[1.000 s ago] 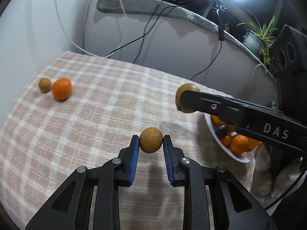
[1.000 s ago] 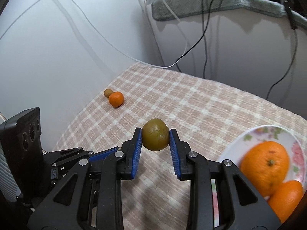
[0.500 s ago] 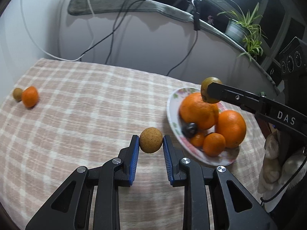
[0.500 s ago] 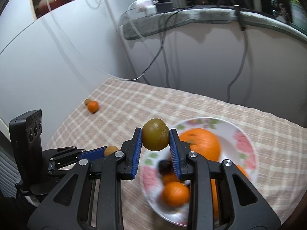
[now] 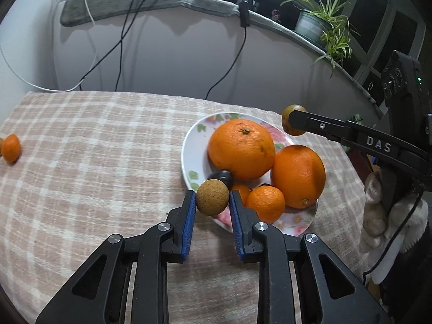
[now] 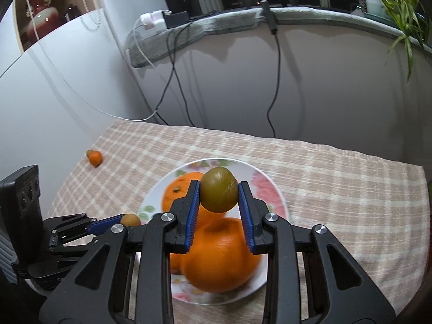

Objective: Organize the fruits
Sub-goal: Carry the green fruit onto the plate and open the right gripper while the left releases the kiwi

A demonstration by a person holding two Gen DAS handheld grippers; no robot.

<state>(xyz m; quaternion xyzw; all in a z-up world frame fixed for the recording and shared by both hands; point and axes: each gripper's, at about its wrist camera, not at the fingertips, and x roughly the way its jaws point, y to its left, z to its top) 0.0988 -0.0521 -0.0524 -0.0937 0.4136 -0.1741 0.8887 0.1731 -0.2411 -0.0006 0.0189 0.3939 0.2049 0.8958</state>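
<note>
Left tongs (image 5: 212,202) of mine clamp a tan round fruit (image 5: 212,200) at the plate (image 5: 189,145) rim; right tongs (image 6: 219,193) clamp a green fruit (image 6: 219,189) above the oranges. Delivery step: next, lower and release each into a free gap.

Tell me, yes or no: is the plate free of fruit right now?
No, the floral plate already holds two big oranges, smaller tangerines and one dark fruit.
</note>
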